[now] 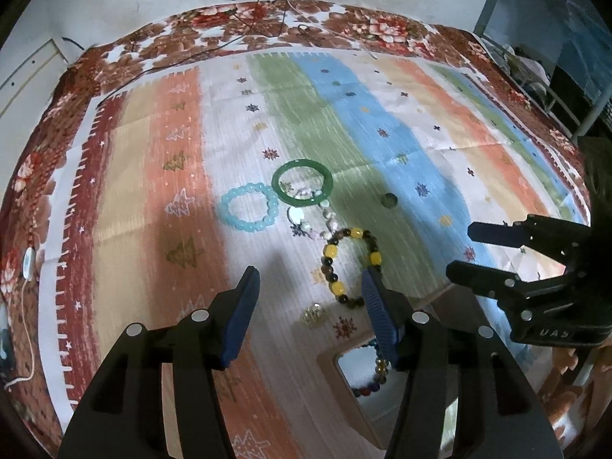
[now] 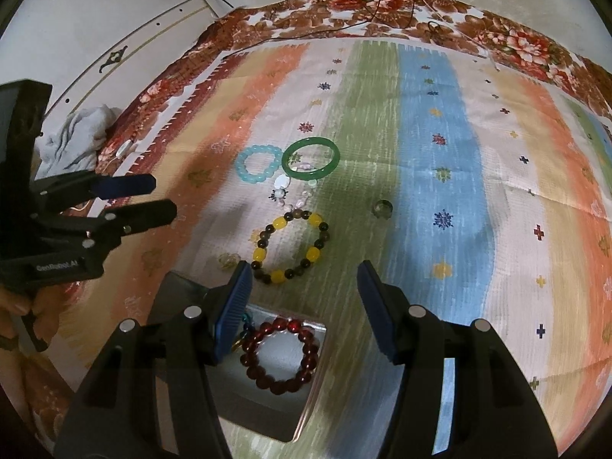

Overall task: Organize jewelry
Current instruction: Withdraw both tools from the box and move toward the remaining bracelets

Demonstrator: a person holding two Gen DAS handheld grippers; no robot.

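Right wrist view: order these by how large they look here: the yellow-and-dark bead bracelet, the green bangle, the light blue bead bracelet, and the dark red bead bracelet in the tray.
1. Dark red bead bracelet and yellow-and-dark bead bracelet: about equal; the red one is nearer the camera, so unsure.
2. Green bangle.
3. Light blue bead bracelet, smallest.

Both fisheye views bend strongly, the striped cloth (image 1: 344, 122) bulging toward dark vignetted corners. Light is moderate and slightly dim, apparently from above. Soft shadows fall on the cloth ahead of the left gripper (image 1: 310, 290), and one darkens the blue stripe in the right view. Fabric texture smears with slight blur; the box (image 2: 306, 394) floor gleams pale
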